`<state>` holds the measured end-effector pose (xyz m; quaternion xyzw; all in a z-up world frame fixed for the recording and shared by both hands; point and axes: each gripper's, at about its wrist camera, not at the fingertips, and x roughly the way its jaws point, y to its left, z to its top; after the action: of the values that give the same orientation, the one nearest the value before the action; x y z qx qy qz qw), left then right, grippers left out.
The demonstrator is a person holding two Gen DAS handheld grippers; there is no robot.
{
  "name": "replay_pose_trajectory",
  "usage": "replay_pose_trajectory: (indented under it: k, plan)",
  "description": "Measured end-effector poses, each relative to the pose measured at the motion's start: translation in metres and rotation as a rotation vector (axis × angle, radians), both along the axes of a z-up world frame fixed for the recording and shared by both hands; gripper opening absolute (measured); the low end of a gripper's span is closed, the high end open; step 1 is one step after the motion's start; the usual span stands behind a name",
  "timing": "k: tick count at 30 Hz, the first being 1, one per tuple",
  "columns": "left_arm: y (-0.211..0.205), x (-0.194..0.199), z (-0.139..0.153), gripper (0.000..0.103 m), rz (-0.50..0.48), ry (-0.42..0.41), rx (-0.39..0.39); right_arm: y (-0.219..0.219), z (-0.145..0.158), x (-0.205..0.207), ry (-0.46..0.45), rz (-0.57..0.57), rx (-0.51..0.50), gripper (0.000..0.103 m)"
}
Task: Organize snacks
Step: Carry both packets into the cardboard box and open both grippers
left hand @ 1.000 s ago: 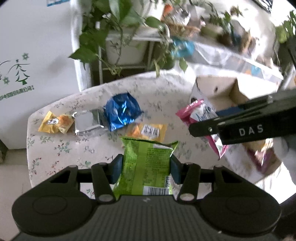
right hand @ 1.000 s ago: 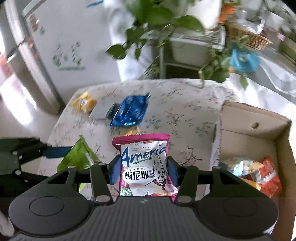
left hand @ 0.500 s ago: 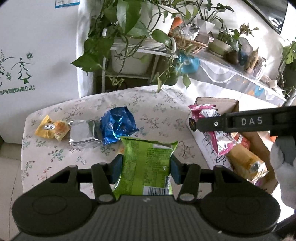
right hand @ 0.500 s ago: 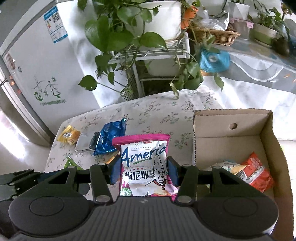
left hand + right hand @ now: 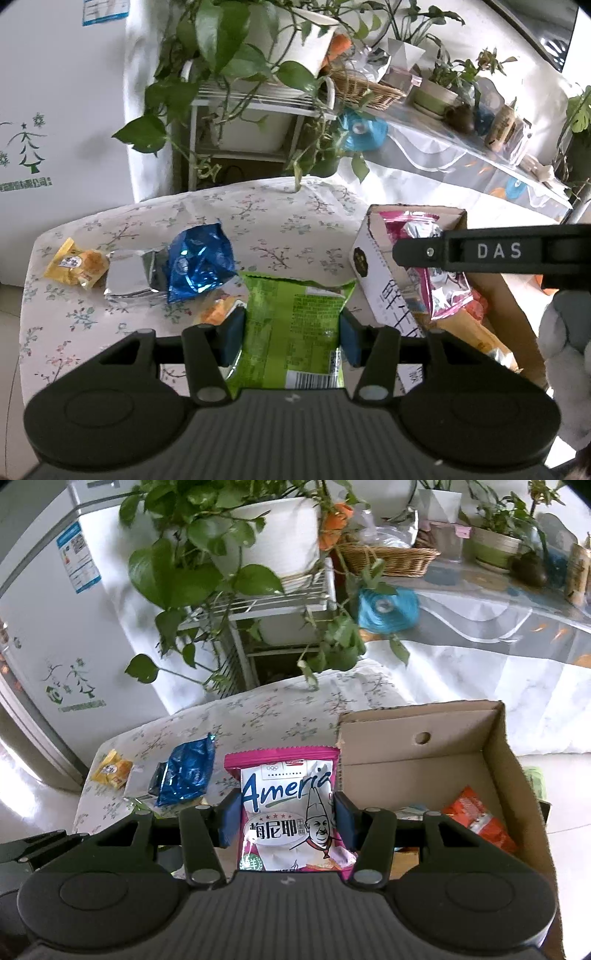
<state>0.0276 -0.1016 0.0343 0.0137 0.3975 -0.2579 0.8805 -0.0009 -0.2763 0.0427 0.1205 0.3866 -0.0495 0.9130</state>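
Left claw (image 5: 291, 332) clenched the green packet (image 5: 295, 332), right claw (image 5: 286, 819) the pink packet (image 5: 291, 812); both packets pointed lengthwise away, lower ends hidden.

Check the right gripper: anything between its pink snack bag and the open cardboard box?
Nothing visible. The right gripper holds the pink snack bag beside the cardboard box, whose top is open. Packets lie on its floor, with room left.
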Motion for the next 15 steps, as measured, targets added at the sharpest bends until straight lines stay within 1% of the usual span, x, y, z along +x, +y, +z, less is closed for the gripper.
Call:
replay_pose_trajectory:
  k: [6,10,15]
  plan:
    - [-0.019,-0.003,0.004,0.051,-0.023,-0.017,-0.012,-0.015,0.002,-0.007,-0.011,-0.032,0.006,0.058]
    - [-0.037,-0.008,0.007,0.051,-0.062,-0.044,-0.028,-0.032,0.007,-0.014,-0.032,-0.07,0.024,0.058]
    - [-0.055,-0.012,0.008,0.052,-0.118,-0.047,-0.066,-0.053,0.013,-0.022,-0.056,-0.126,0.046,0.058]
